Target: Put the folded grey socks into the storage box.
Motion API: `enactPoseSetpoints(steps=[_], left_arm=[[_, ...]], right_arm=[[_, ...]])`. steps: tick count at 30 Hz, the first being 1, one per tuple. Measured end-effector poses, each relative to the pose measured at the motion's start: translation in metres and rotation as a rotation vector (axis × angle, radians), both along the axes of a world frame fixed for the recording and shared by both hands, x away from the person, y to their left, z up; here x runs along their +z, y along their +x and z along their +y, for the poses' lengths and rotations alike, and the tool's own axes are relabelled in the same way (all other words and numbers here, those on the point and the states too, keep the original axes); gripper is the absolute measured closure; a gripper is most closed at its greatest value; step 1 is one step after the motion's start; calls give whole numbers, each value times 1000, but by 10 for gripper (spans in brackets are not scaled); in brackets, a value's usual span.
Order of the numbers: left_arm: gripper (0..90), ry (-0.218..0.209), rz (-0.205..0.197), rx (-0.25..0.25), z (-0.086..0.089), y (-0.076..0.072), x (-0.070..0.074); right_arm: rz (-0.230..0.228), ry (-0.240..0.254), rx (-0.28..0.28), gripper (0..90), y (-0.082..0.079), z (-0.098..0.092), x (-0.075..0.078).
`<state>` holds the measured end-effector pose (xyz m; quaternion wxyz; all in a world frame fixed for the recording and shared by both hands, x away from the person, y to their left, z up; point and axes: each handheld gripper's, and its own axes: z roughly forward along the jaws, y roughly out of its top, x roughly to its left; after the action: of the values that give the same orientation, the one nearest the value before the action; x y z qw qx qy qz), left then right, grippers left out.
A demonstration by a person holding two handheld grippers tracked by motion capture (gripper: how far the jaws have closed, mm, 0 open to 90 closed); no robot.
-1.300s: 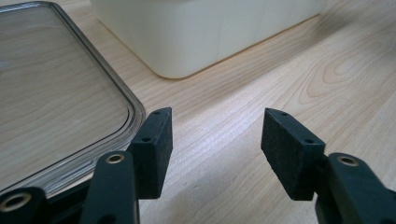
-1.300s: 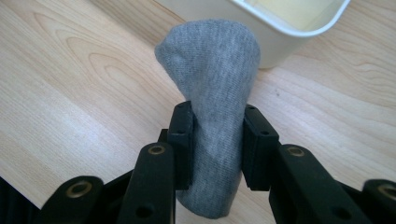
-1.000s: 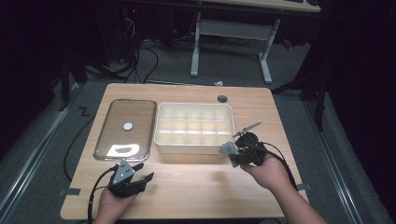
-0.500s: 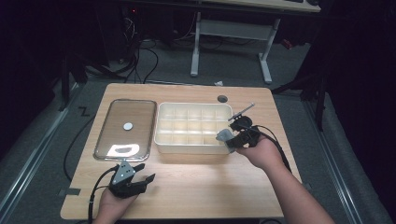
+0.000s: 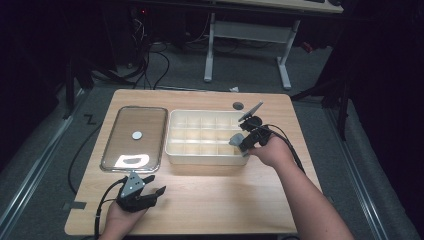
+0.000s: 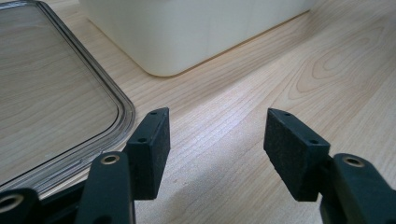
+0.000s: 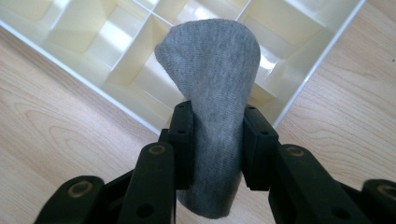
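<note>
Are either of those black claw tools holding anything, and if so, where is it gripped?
The right gripper pinches a rolled grey sock around its middle, above the divided tray. The left gripper is open, holding nothing.

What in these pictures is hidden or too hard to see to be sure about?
- Grey cloth: right gripper view, its lower end is cut off by the frame's bottom edge; whether it is a sock is unclear.
- Small round thing on the clear lid: high view, too small to identify.
- Compartment box: left gripper view, its inside is hidden by its own wall.
- Left hand: high view, cut off by the bottom edge.
</note>
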<state>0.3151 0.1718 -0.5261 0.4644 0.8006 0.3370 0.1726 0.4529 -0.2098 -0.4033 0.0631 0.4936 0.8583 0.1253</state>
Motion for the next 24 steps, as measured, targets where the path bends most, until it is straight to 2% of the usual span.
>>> enactPoseSetpoints(steps=[3,11,12,13,14,15,24], left_arm=[[415,-1,-2,-2,0,0,0],[415,-6,-3,-8,-1,-1,1],[416,-5,-4,-9,-1,-1,1],[416,-3,-3,-11,-1,-1,1],[416,3,-1,-14,-1,-1,1],[416,3,-1,-14,-1,-1,1],[414,2,0,-18,-2,-1,1]], right_arm=[[19,-40,3,708,5,3,-7],[53,-103,-6,715,13,10,-20],[65,-108,-21,715,13,11,-21],[67,-119,-8,715,15,11,-22],[81,-123,-25,716,15,13,-23],[79,-128,-9,716,17,13,-25],[117,-147,-14,723,20,16,-35]])
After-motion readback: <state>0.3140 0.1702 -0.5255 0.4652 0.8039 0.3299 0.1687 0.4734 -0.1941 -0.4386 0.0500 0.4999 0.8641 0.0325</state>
